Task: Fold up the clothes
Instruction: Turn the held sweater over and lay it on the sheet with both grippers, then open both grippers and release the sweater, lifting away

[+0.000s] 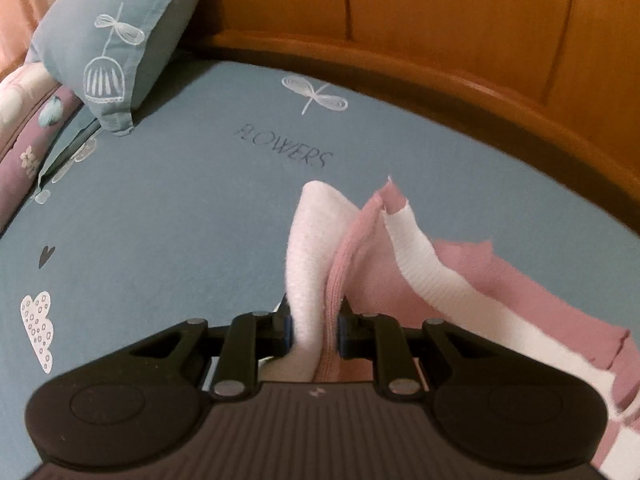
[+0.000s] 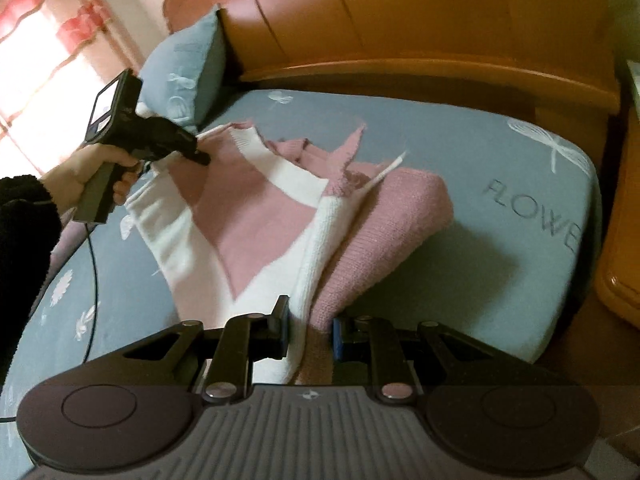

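Left gripper point(image 1: 314, 330): jaws pinching a bunched edge of the sweater point(image 1: 400, 276), white and pink layers both squeezed between the pads. Right gripper point(image 2: 308, 334): jaws pinching another bunched edge, white rib plus pink knit, cloth filling the whole gap.

The sweater is a pink/white knit, lifted at both grips and sagging between them over the bed point(image 2: 460, 152), its far side draped onto the sheet. In the right wrist view the left gripper shows at the far corner, a hand point(image 2: 94, 172) on its handle, cable trailing down.

Handling, as I judge it: soft, light, stretchy, no stiffness at all, so it droops wherever it's unsupported and layers slide on each other. Not fragile, though loose knit could snag on pad edges. Best hold looks like the ribbed hem or seams, where it's thicker and stretches less; a single-layer pinch mid-panel would just pull a tent.

Pillow point(image 1: 116, 36) and headboard point(image 1: 440, 20) are behind, well apart from the sweater
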